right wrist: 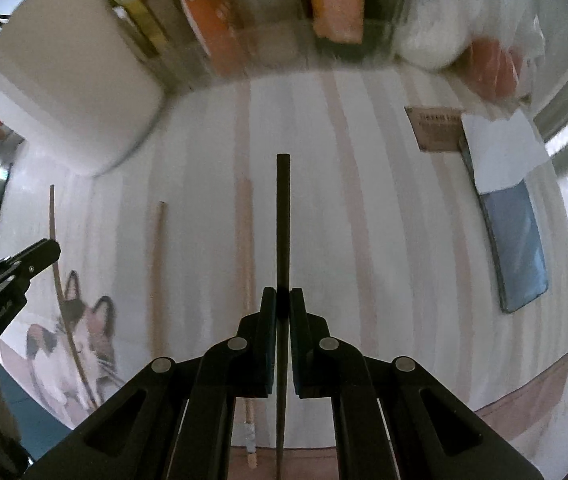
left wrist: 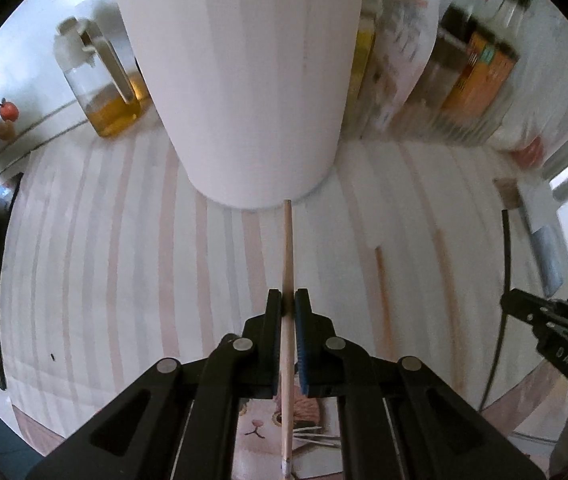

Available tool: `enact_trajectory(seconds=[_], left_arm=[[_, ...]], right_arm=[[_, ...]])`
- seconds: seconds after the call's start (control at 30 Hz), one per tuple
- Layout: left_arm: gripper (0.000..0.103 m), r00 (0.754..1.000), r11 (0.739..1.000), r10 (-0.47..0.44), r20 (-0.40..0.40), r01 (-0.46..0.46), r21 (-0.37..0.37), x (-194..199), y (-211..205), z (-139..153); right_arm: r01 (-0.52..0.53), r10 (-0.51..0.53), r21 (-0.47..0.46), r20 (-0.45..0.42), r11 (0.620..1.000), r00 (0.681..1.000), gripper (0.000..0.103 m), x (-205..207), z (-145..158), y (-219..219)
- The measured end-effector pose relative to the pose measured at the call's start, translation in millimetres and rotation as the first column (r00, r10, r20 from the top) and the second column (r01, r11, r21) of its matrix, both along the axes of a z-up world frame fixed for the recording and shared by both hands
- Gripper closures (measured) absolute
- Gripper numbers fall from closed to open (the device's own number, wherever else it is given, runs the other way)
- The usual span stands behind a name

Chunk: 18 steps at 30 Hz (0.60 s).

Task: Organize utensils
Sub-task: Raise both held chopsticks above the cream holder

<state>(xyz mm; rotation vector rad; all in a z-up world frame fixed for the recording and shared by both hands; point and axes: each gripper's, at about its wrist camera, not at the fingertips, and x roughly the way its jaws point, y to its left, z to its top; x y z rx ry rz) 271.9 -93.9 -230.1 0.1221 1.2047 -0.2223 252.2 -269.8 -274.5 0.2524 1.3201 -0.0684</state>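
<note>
My left gripper (left wrist: 288, 300) is shut on a light wooden chopstick (left wrist: 287, 252) whose far end points at the base of a tall white utensil holder (left wrist: 244, 80) just ahead. My right gripper (right wrist: 283, 298) is shut on a black chopstick (right wrist: 283, 220) held above the striped mat (right wrist: 383, 200). Two wooden chopsticks (right wrist: 158, 272) (right wrist: 246, 248) lie flat on the mat left of it. The white holder (right wrist: 68, 92) stands at the upper left in the right wrist view. The left gripper (right wrist: 50, 250) shows at that view's left edge, the right gripper (left wrist: 509, 302) at the left view's right edge.
An oil bottle (left wrist: 100, 84) stands left of the holder. Condiment bottles and packets (left wrist: 475, 76) line the back. A blue pad with white paper (right wrist: 511, 216) and a brown card (right wrist: 435, 128) lie at the mat's right. A cat picture (right wrist: 80, 340) marks the mat's near left corner.
</note>
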Motion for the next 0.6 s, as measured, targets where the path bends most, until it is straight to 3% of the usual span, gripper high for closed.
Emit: enact_trajectory(seconds=[0.3,0.6], left_arm=[[0.099,0.994,0.999,-0.010,0.107,0.015,-0.046,4,-1,52],[0.099,0.980,0.994,0.007,0.201,0.015,-0.109,7,1,104]], right_arm=[[-0.028,0.018,0.062,0.150,0.998,0.989,0.097,13,50,-2],[-0.033,0.004,0.093,0.299,0.995,0.954,0.097,25,97,-2]])
